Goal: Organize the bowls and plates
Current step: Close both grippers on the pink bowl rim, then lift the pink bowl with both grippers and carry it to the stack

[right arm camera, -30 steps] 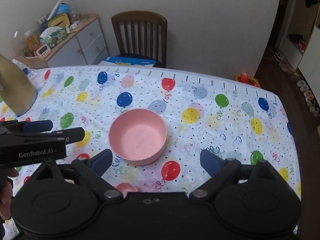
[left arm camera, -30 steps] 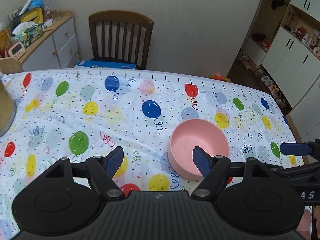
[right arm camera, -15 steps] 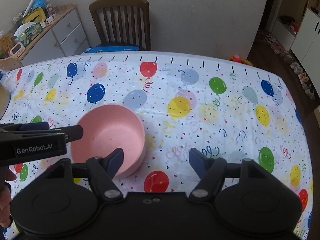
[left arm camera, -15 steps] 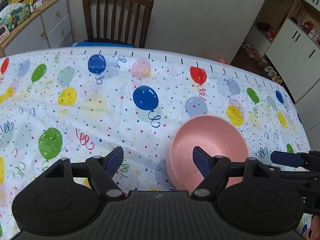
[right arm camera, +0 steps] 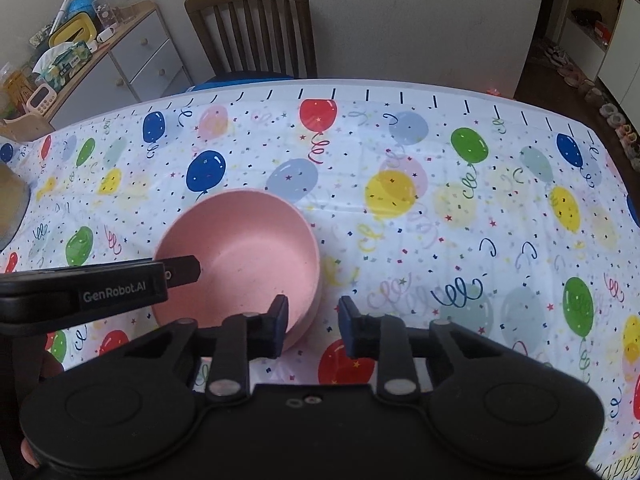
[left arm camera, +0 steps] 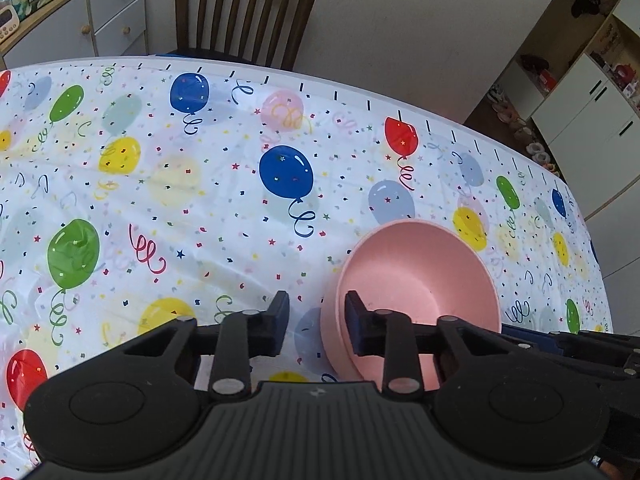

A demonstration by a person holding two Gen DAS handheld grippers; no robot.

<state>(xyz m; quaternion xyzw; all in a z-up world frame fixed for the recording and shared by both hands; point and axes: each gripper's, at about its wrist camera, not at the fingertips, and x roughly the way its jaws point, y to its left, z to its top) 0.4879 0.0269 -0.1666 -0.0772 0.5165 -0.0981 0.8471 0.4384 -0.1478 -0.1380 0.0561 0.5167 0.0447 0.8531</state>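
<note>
A round pink plastic bowl (left arm camera: 420,280) sits on the balloon-print tablecloth (left arm camera: 160,184), lower right of centre in the left wrist view and lower left of centre in the right wrist view. Both grippers tilt steeply down toward it from the near side.

The left gripper (left arm camera: 313,324) straddles the bowl's left wall: its right finger is inside the bowl, its left finger outside over the cloth. Its jaws have just been closing, with the rim between them; a gap shows on the outer side.

The right gripper (right arm camera: 313,328) straddles the bowl's right wall, left finger inside, right finger outside. Its jaws have likewise just been closing around the rim without visibly clamping it.

A brown wooden chair (right arm camera: 252,28) stands beyond the table's far edge.
</note>
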